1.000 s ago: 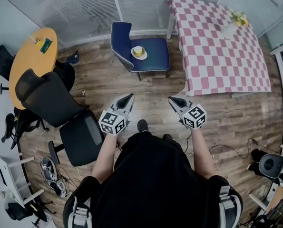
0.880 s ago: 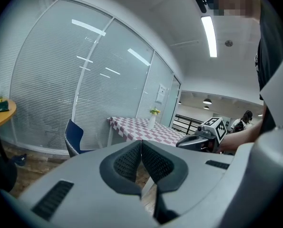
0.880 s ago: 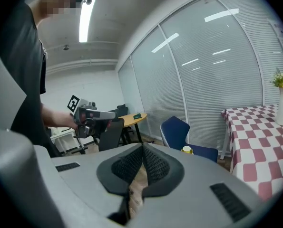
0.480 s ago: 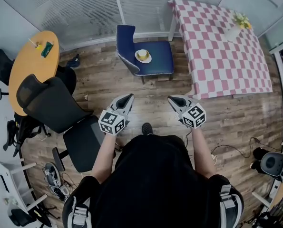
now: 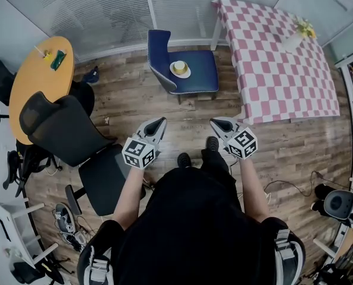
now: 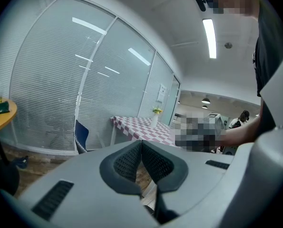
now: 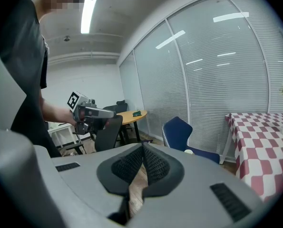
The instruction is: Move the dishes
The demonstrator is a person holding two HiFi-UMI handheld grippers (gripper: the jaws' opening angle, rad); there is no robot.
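Holding left gripper (image 5: 157, 126) and right gripper (image 5: 220, 126) shut and empty out front, since nothing's in reach. Dishes, a yellow cup (image 5: 179, 66) on a saucer (image 5: 188, 73), sit on the blue chair (image 5: 204, 70) well ahead.

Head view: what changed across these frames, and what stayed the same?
The person has stepped toward the blue chair. One shoe has come forward beside the right gripper, and the chair has drifted slightly right in frame. Nothing was taken hold of or let go. The left gripper and the right one stay shut and empty, held out ahead. The yellow cup still sits on its plate on the chair.
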